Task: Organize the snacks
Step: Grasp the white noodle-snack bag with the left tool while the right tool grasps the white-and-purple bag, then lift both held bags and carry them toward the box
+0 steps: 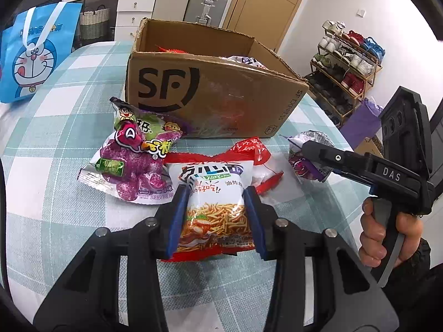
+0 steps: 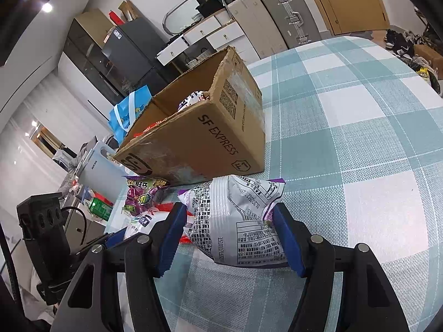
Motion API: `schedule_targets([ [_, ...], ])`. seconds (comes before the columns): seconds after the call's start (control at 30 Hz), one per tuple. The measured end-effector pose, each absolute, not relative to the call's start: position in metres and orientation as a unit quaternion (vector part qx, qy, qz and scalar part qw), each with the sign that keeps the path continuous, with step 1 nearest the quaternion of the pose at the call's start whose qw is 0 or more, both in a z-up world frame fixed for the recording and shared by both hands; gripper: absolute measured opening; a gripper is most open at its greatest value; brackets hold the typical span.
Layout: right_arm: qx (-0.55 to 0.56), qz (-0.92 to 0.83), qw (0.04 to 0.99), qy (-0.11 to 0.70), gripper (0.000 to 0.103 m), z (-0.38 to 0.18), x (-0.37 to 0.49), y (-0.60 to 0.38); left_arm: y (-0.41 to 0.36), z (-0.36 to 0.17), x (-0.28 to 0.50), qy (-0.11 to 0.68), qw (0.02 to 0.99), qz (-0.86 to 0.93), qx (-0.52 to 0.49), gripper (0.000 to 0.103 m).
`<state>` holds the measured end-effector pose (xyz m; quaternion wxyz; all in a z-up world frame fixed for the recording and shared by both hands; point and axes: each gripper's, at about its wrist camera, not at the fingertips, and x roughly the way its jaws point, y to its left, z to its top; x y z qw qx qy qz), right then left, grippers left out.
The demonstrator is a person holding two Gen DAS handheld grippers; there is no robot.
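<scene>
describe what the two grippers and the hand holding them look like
Both are black plastic with blue pads on the fingers and silver pivot pins: left gripper, right gripper. The right one carries white "DAS" lettering and a grey trigger. A bare right hand with a dark sleeve grips its handle.

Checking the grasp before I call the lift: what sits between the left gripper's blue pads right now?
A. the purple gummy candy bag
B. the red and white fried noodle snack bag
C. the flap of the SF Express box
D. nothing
B: in the left wrist view the left gripper has its blue pads pressed on both sides of the red and white fried noodle snack bag.
</scene>
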<state>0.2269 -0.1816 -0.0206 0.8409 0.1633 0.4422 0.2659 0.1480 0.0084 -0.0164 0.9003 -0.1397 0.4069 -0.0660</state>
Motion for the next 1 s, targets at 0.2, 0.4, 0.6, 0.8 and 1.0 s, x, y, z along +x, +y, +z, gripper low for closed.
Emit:
schedule_targets([
  [0.2,0.164,0.263,0.838,0.448,0.066,-0.025,0.228,-0.183,0.003,-0.021,0.149,0.421,0.896,-0.063,-0.127,0.041],
  [0.4,0.167,0.260,0.839,0.448,0.066,-0.025,0.228,-0.185,-0.001,-0.033,0.158,0.446,0.885,-0.058,-0.119,0.055],
  [0.6,0.167,0.262,0.840,0.445,0.066,-0.023,0.227,-0.185,0.000,-0.029,0.153,0.433,0.891,-0.060,-0.122,0.047],
  [0.8,0.165,0.270,0.843,0.434,0.066,-0.015,0.223,-0.181,0.004,-0.016,0.143,0.410,0.901,-0.060,-0.127,0.046],
  [1.0,0.160,0.278,0.853,0.412,0.066,0.001,0.217,-0.178,0.013,0.006,0.133,0.384,0.912,-0.058,-0.132,0.047],
])
